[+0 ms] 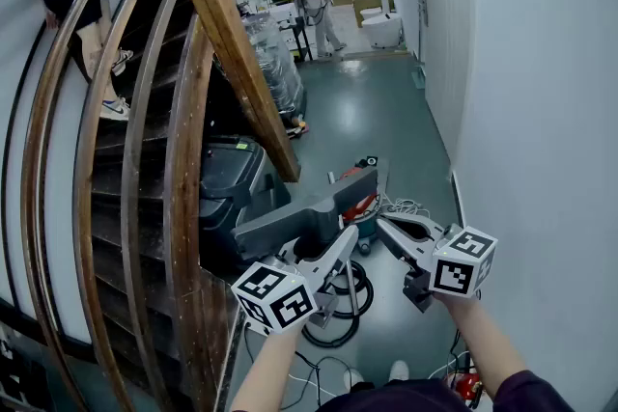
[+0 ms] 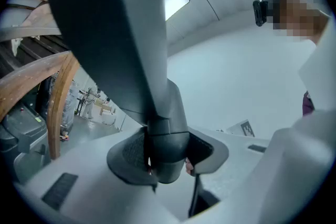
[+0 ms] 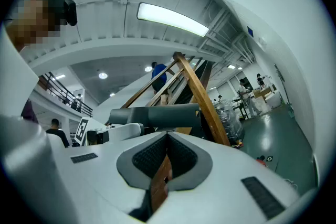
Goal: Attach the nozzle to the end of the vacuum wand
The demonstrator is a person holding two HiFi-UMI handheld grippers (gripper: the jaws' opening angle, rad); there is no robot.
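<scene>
Nozzle gripped by the left tool beside the stairs.
Beside the wooden stairs [image 1: 145, 159], a red vacuum [image 1: 364, 206] was seen on the floor. Above it, the grey nozzle [image 1: 309, 212] was clamped at its dark neck by the left gripper [image 1: 336, 241]. The right gripper [image 1: 384, 225] was seen just beside the nozzle's end, jaws pressed together on nothing.

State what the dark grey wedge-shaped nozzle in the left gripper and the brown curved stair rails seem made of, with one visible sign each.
Dark grey wedge-shaped nozzle: probably moulded plastic, matt; smooth, evenly coloured faces with a stepped collar.
Brown curved stair rails: likely varnished wood; streaky grain, slight sheen.
</scene>
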